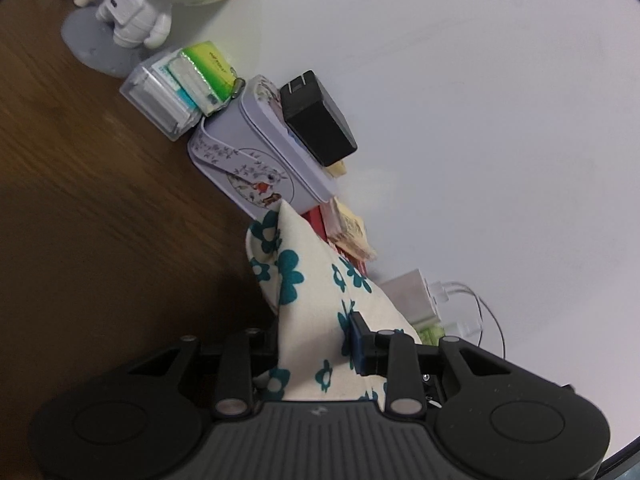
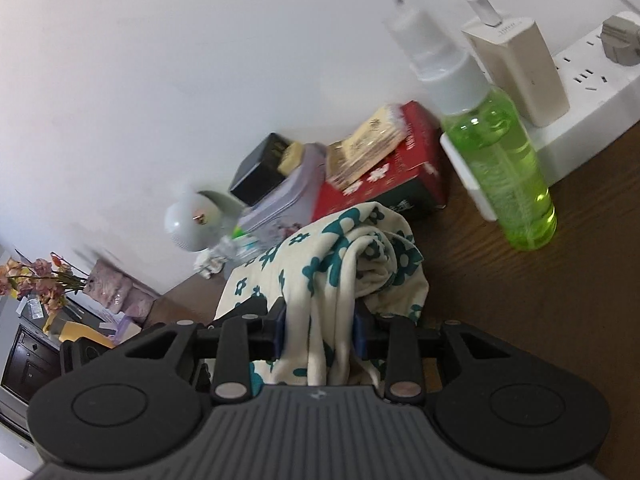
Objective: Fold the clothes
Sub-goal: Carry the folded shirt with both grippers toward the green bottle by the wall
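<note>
Both wrist views sat low, close over the wooden desk (image 1: 100,200), facing the wall; both caught the floral tin (image 1: 256,160).

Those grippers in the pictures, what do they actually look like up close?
Both look alike. The left gripper and right gripper each have a dark grey ribbed body with a small pale logo, two round black discs at its sides, black linkage bars with silver pins, and blue pads on the fingers. No cables or sleeves show.

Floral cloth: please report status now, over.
Left gripper shut on floral cloth. Right gripper shut on same cloth, bunched. Green spray bottle and red box close ahead.
</note>
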A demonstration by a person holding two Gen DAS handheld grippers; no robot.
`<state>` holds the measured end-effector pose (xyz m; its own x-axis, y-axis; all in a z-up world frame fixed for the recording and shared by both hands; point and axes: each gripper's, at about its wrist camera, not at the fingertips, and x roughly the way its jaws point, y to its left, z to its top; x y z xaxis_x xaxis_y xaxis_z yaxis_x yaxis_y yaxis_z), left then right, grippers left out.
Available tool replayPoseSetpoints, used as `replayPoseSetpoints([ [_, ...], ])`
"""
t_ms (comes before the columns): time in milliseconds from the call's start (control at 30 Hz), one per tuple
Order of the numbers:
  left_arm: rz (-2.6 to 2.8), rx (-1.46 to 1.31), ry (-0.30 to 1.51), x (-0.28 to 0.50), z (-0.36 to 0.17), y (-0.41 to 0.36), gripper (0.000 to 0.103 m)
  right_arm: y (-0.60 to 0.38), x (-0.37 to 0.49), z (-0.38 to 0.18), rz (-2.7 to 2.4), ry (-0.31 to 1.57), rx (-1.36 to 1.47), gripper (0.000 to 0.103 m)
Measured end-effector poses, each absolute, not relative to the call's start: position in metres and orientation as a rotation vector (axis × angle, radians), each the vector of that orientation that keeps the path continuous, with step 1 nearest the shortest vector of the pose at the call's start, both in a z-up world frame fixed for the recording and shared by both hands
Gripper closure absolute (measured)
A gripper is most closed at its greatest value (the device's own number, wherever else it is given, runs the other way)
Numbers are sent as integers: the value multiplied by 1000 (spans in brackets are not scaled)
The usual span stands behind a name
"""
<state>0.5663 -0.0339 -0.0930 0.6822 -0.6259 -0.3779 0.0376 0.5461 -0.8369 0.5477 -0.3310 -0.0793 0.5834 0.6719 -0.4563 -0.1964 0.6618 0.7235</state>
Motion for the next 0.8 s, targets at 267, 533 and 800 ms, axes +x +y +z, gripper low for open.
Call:
replayPoseSetpoints([
  [267, -411, -878, 754, 577, -90, -34, 57, -335, 561, -84, 566, 780, 658, 57],
  [533, -361, -642, 612, 555, -45, -21, 56, -323, 504, -25, 437, 569, 400, 57],
  [800, -393, -479, 649, 555, -45, -60, 93, -269, 507, -30, 310, 547, 142, 91],
])
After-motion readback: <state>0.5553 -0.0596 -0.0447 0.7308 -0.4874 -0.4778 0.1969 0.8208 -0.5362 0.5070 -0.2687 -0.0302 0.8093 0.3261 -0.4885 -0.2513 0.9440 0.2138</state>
